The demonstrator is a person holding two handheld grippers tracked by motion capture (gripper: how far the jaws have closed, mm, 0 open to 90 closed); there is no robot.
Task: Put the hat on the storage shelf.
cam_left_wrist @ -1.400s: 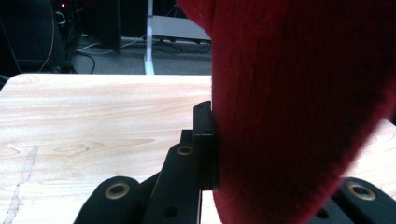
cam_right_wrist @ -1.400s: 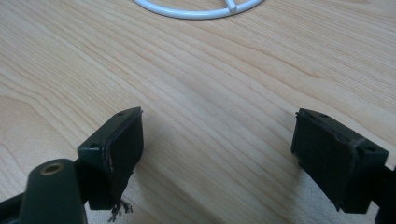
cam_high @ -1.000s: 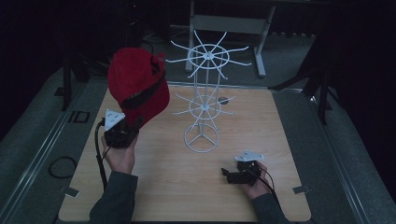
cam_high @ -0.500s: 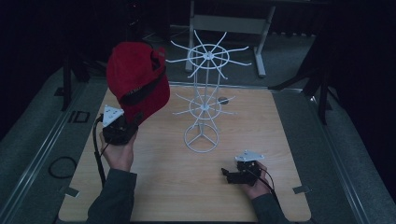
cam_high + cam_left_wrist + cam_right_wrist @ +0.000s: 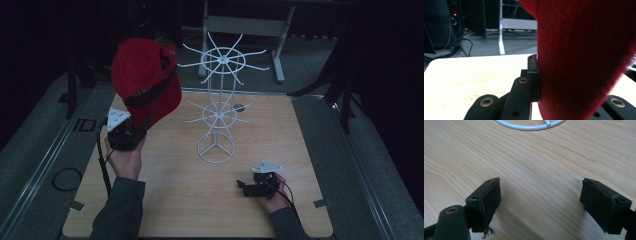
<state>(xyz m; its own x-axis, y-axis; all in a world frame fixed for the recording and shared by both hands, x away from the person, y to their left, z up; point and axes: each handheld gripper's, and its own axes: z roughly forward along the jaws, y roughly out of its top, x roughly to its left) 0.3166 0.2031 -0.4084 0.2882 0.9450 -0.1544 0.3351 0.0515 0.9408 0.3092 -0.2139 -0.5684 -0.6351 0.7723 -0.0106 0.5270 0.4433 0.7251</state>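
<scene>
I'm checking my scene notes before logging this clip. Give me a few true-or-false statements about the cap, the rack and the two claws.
1. The left claw grips the red cap. True.
2. The cap already hangs on the white wire rack. False: it is held up beside the rack, to its left.
3. The right claw is open with nothing between its jaws. True.
4. The right claw is raised above the rack. False: it sits low over the wooden table, near the rack's base.
</scene>
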